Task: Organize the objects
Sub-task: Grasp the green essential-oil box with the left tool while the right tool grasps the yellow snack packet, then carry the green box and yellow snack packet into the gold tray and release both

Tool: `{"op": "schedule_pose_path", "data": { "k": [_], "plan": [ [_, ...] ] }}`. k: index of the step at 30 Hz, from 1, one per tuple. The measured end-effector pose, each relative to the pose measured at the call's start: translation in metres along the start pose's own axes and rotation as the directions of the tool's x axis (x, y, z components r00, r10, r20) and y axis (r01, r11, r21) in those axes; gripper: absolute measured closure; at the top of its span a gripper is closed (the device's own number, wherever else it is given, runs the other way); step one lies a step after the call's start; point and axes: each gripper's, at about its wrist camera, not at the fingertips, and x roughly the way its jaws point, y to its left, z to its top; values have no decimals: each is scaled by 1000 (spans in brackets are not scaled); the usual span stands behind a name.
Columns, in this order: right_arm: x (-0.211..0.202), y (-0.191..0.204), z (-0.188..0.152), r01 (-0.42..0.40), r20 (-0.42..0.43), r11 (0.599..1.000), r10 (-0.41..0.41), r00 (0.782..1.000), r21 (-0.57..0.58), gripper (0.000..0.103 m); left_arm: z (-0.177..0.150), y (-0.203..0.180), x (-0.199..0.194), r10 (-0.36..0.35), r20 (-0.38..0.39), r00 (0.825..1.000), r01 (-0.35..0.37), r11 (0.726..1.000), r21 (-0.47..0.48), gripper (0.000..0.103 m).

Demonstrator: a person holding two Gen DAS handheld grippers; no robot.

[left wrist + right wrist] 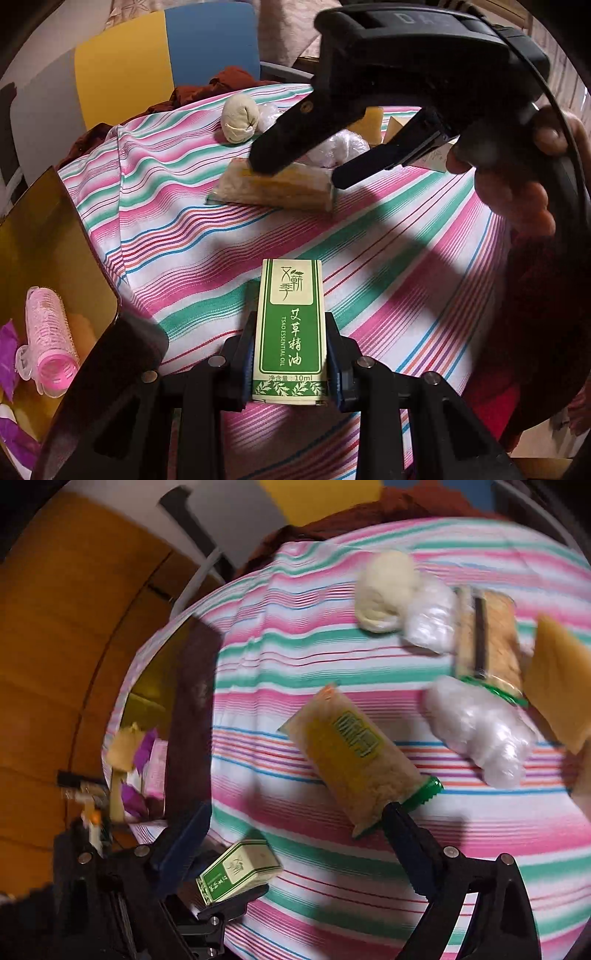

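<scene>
Left tongs (pixel 290 363) clenched on a green-and-cream essential oil box (pixel 290 332), box upright between the fingers, label facing the camera, held above the striped tablecloth (pixel 388 258) near the table's left edge. In the right wrist view the same box (pixel 238 871) appears low left, gripped in the left tongs.

Right tongs (pixel 295 834) released, fingers spread wide and empty, hovering over the cloth with one fingertip just beside the green end of a yellow snack packet (pixel 354 757). From the left wrist view the right tongs (pixel 299 170) hang over that packet (pixel 273 186); whether they touch it cannot be told. A hand (pixel 517 184) grips the right tool's handle.

Toward the far edge of the table: a cream cloth pouch (pixel 239 118), with clear plastic bags (pixel 476 731) near it and a second snack packet (pixel 487 638) beside them.

At the left edge sits an amber tray (pixel 44 236) holding a pink hair roller (pixel 50 339) and purple wrappers (pixel 7 350).
</scene>
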Motion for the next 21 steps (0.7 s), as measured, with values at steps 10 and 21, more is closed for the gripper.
{"op": "schedule_pose_path", "data": {
  "k": [10,21],
  "plan": [
    [-3,12,20,191,148,980,-181,972,-61,17,1,1,2,-9,12,1000,9,1000,-12,72],
    [48,15,28,403,72,880,-398,914,-250,48,1,-1,2,-4,24,1000,5,1000,-10,72]
  ]
}}
